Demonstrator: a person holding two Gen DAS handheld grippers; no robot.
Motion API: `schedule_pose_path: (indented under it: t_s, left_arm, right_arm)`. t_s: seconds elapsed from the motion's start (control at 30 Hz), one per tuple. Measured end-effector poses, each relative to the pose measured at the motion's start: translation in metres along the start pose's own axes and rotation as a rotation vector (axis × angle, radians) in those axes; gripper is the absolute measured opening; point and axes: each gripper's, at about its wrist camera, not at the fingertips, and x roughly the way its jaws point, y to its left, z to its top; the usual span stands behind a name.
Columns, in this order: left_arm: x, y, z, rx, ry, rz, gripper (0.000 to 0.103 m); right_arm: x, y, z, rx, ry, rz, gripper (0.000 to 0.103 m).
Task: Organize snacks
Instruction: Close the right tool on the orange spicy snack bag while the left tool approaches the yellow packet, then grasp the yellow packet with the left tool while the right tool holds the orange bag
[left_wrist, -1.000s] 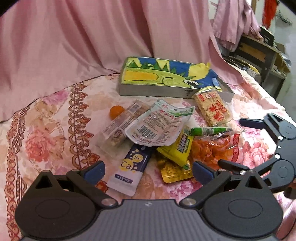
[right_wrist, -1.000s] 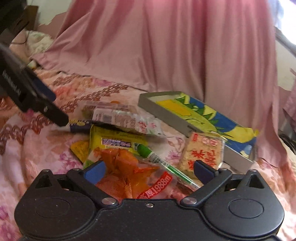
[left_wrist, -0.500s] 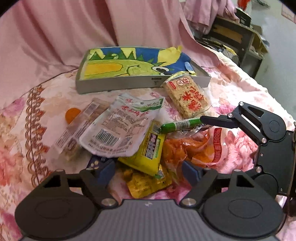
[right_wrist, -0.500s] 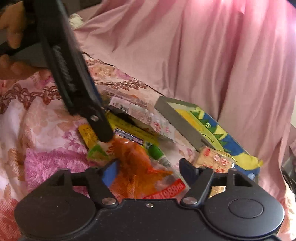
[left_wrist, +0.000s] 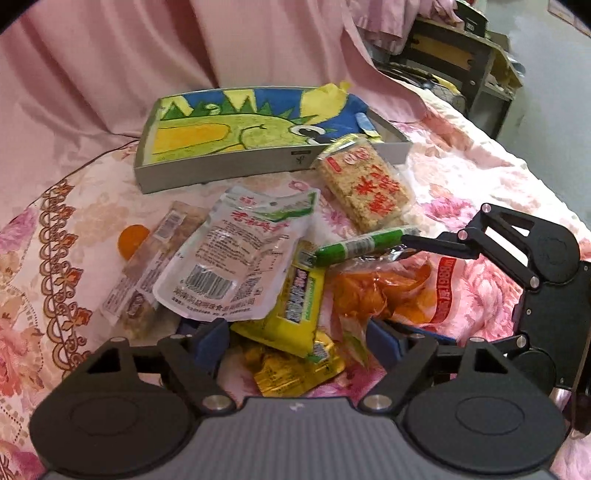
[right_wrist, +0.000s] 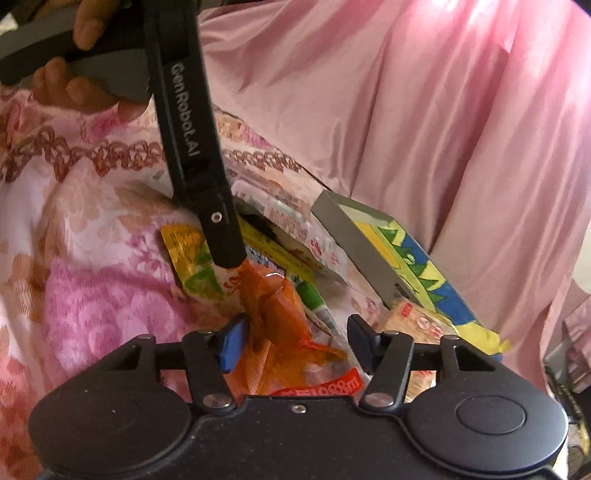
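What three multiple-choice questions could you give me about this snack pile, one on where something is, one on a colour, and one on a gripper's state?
1. Where does the rice cracker pack lie?
A. Leaning on the front wall of the grey tray
B. Under the white pouch
C. Flat inside the tray

2. What colour is the thin sausage stick beside the right gripper's fingertip?
A. Red
B. Green
C. Blue

3. How does the right gripper stand?
A. Shut with nothing in it
B. Open, fingers either side of the orange snack bag
C. Out of view

Answers:
1 A, its top edge rests against the tray's front wall.
2 B, the left wrist view shows a green wrapper.
3 B, the right wrist view shows a clear gap between the pads, with the bag in it.
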Motion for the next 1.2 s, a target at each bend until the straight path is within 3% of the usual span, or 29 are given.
schedule_pose_path:
  t_s: [0.03,0.07,0.1,0.23,0.37,0.67,0.77,0.93,1.2]
  left_arm:
    - [0.000,-0.002,0.000,0.009,0.000,-0.001,0.085]
    - [0.001,-0.004,0.000,0.019,-0.001,0.008,0.085]
    - [0.001,-0.005,0.000,0.024,-0.002,0.007,0.086]
    - [0.004,-0.010,0.002,0.043,-0.009,0.011,0.088]
    - [0.007,-0.014,0.008,0.118,0.010,0.011,0.088]
    - [0.005,-0.009,0.015,0.173,0.043,-0.084,0.087]
    - [0.002,-0.005,0.015,0.170,0.044,-0.083,0.087]
    - [0.012,0.004,0.013,0.097,0.072,-0.041,0.084]
    - [0.032,-0.012,0.021,0.154,0.085,0.042,0.073]
  right_arm:
    - [-0.003,0.001,-0.001,-0.002,0.014,-0.007,0.056]
    - [-0.006,0.000,-0.002,0.005,0.037,-0.016,0.047]
    - [-0.008,-0.002,-0.003,0.016,0.072,-0.022,0.046]
    - [-0.016,-0.017,-0.010,0.119,0.120,-0.006,0.043]
    - [-0.016,-0.016,-0.013,0.104,0.109,0.012,0.043]
    - [-0.006,-0.030,-0.015,0.180,0.131,0.031,0.040]
    - [-0.006,-0.034,-0.017,0.217,0.149,0.032,0.040]
    - [-0.005,-0.038,-0.018,0.260,0.159,0.047,0.041]
    - [-0.006,-0.033,-0.016,0.239,0.134,0.045,0.048]
